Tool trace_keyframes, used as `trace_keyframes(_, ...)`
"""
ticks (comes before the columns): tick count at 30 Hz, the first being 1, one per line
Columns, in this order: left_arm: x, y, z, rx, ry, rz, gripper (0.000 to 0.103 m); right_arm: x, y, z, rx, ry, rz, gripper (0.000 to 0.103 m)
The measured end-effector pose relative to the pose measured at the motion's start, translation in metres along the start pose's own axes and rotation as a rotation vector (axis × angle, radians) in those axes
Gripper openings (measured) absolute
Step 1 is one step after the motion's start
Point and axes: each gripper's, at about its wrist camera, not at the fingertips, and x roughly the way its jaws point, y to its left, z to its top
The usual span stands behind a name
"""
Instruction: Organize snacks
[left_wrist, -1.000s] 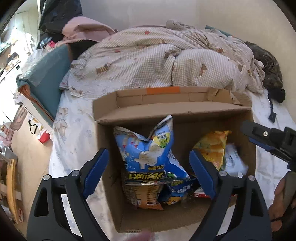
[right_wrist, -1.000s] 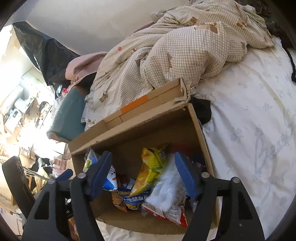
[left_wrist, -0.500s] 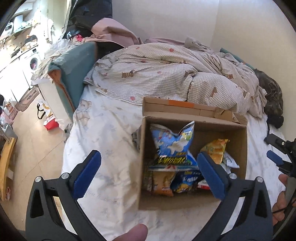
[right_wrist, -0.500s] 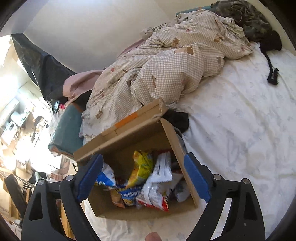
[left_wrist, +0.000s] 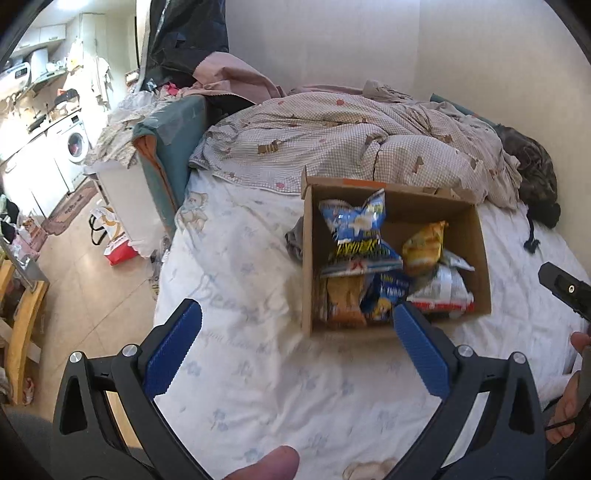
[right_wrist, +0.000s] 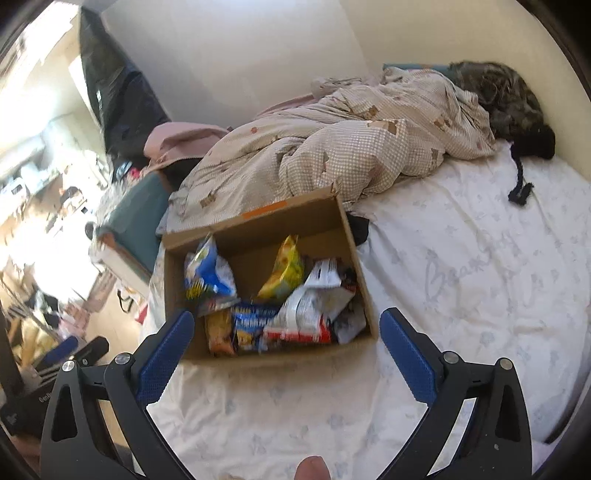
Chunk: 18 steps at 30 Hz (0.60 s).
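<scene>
An open cardboard box (left_wrist: 482, 266) (right_wrist: 362, 280) stands on the bed and holds several snack bags: a blue one (left_wrist: 354, 225) (right_wrist: 207, 273), a yellow one (left_wrist: 424, 243) (right_wrist: 284, 269), a white and red one (left_wrist: 443, 288) (right_wrist: 310, 314) and orange and blue ones at the front (left_wrist: 343, 299) (right_wrist: 251, 325). My left gripper (left_wrist: 295, 343) is open and empty, held back above the sheet, in front of the box. My right gripper (right_wrist: 286, 350) is open and empty, also in front of the box. The right gripper's tip shows at the right edge of the left wrist view (left_wrist: 565, 291).
The box sits on a white printed sheet (left_wrist: 258, 369) (right_wrist: 480, 273). A checked quilt (left_wrist: 351, 147) (right_wrist: 351, 147) is heaped behind it. Dark clothing (left_wrist: 535, 173) (right_wrist: 506, 99) lies at the far right. The bed's left edge drops to a tiled floor (left_wrist: 81, 280) with clutter.
Both grippers have pulled back and up from inside the box, so the box now looks smaller and farther. Both stay open and empty.
</scene>
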Motion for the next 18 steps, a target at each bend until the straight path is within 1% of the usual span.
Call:
trace_keyframes(2,-0.011,0.0,-0.013,-0.003,-0.011,-0.004,0.103,-0.005,0.008,-0.01,-0.028,-0.003,-0.007,0.103)
trace_keyframes(5,-0.019,0.001,-0.026,-0.017,0.0,-0.027,0.103,-0.014,0.018,-0.026,-0.061,-0.015,-0.019,0.103)
trace_keyframes(8,-0.027,0.001,-0.038,-0.024,-0.013,-0.035,0.103,-0.022,0.025,-0.04,-0.085,-0.029,-0.046,0.103)
trace_keyframes(11,-0.033,-0.001,-0.044,-0.024,-0.042,-0.024,0.103,-0.025,0.029,-0.052,-0.098,-0.031,-0.066,0.103)
trace_keyframes(14,-0.036,-0.006,-0.045,0.004,-0.066,-0.009,0.103,-0.024,0.033,-0.057,-0.12,-0.034,-0.088,0.103)
trace_keyframes(18,-0.036,-0.005,-0.044,-0.001,-0.069,-0.018,0.103,-0.023,0.037,-0.06,-0.155,-0.045,-0.123,0.103)
